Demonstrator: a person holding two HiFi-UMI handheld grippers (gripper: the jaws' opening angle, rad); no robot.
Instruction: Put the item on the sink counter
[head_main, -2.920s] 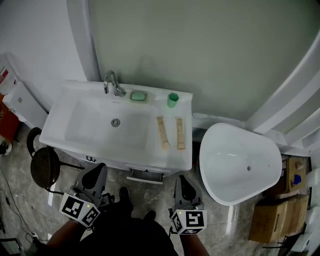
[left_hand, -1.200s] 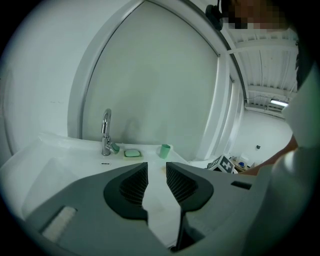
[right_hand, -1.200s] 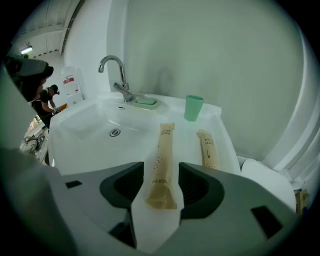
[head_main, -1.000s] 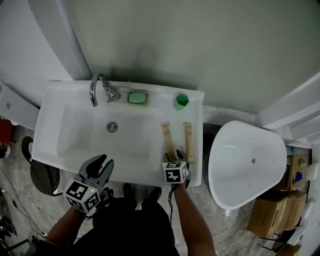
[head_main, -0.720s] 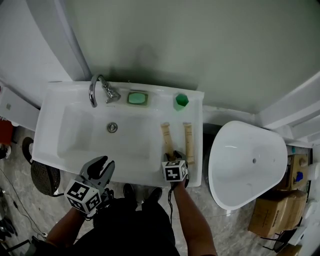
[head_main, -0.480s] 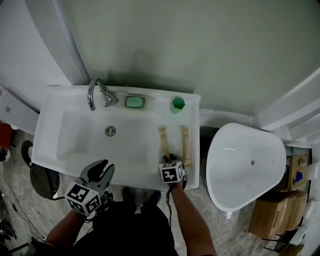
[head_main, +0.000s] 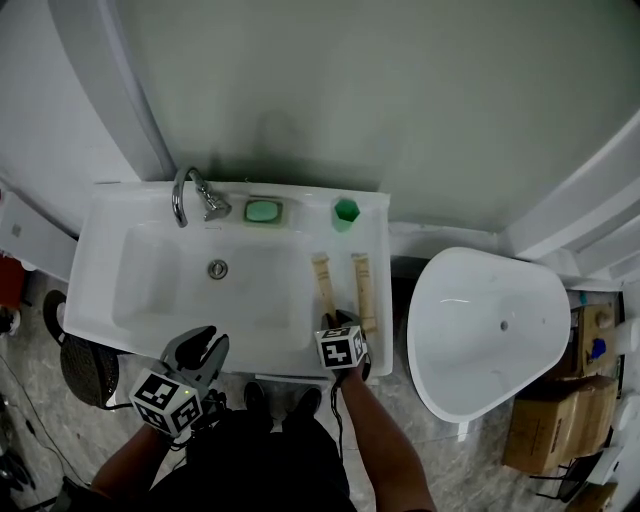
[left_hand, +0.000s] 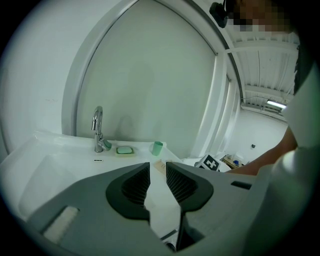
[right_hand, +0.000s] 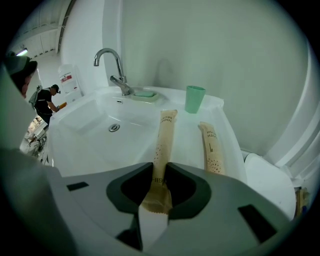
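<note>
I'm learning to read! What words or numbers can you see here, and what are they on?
"TOOTH BRUSH", probably: far end of the left packet, in small print.
"IGH-": near end of the same packet; the rest of the word is hidden.
Right packet: it has print, too blurred to read.
Red label on the container at the back: too small to read.
</note>
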